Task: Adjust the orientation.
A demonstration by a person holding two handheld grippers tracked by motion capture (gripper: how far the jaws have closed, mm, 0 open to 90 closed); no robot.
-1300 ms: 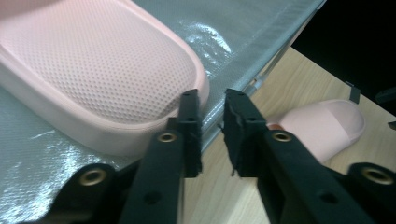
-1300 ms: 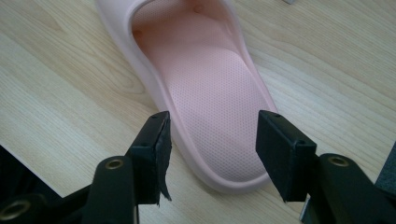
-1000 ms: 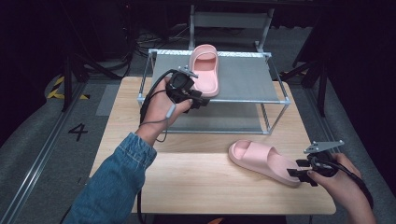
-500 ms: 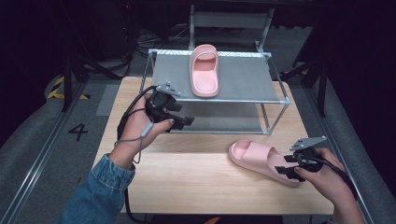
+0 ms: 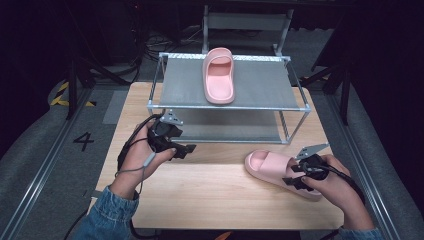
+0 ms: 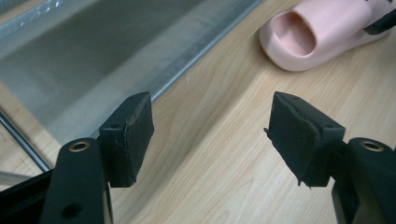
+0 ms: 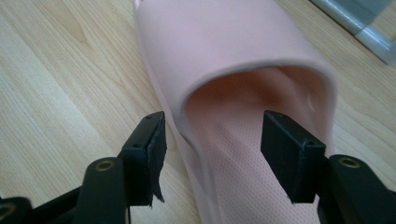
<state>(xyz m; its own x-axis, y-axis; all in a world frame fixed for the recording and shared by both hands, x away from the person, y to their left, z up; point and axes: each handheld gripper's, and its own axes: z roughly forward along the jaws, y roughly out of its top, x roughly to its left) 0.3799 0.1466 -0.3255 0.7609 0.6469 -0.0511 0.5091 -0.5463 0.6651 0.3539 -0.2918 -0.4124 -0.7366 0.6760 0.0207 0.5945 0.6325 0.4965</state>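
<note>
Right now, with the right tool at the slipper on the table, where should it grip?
Take the side wall by the heel of the slipper, coming from the heel end. The right tool is open, one jaw outside the sole and one over the footbed. The thin rim probably fits between them.

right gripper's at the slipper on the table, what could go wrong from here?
The right gripper is open, straddling only one sidewall of the slipper; a thin off-centre pinch may let it sag or twist on lifting. The rack frame stands close beyond the toe, so a forward swing could clip it.
</note>
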